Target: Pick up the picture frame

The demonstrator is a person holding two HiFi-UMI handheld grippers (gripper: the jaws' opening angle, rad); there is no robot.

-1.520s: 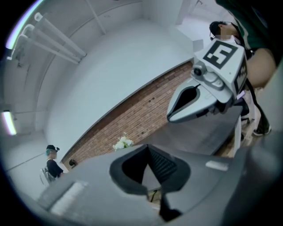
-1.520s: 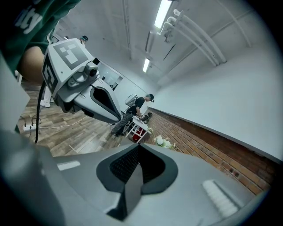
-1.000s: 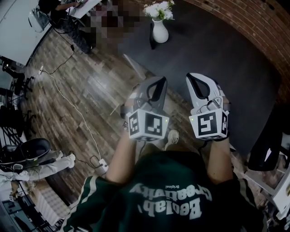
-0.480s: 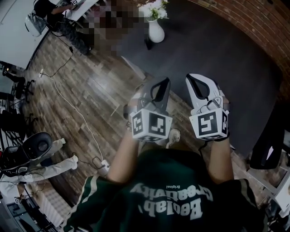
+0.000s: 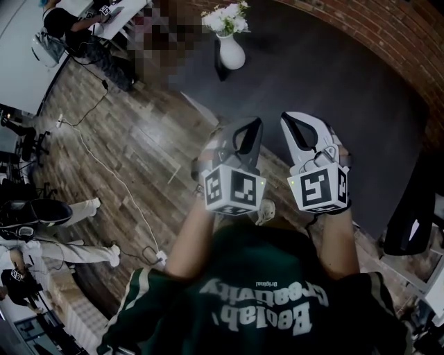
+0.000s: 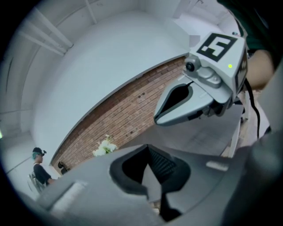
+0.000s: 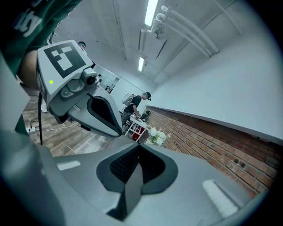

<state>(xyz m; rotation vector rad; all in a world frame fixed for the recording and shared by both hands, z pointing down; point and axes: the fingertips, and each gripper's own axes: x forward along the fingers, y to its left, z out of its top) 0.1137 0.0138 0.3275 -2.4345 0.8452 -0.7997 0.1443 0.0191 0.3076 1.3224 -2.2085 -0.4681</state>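
Basically nothing is done on this one yet. Nearest the camera, the person has both grippers out in front of their chest, side by side and not touching. The left gripper (image 5: pixel 248 126) has its jaws pressed together with nothing between them, and its own view shows just the closed pads with the room beyond. Same deal for the right gripper (image 5: pixel 293 121): jaws together and empty.

Past them, at about 12 to 1 o'clock, the dark grey surface (image 5: pixel 333 76) starts. The grippers hang over its near edge, with the wooden floor (image 5: pixel 139 139) off at 9 o'clock.

Well apart from both grippers, up at 12 o'clock on the far side of the surface, there's a white vase (image 5: pixel 231 52) of white flowers (image 5: pixel 225 17). Just beside the vase, on its 8 o'clock side, stands a small dark upright thing, most likely the picture frame (image 5: pixel 218 67), though it's too small to be sure. A brick wall (image 5: pixel 402 35) curves round behind at 1 to 2 o'clock.

So what's left is everything: reach across, open one set of jaws, pinch the frame without bumping the vase, and lift.
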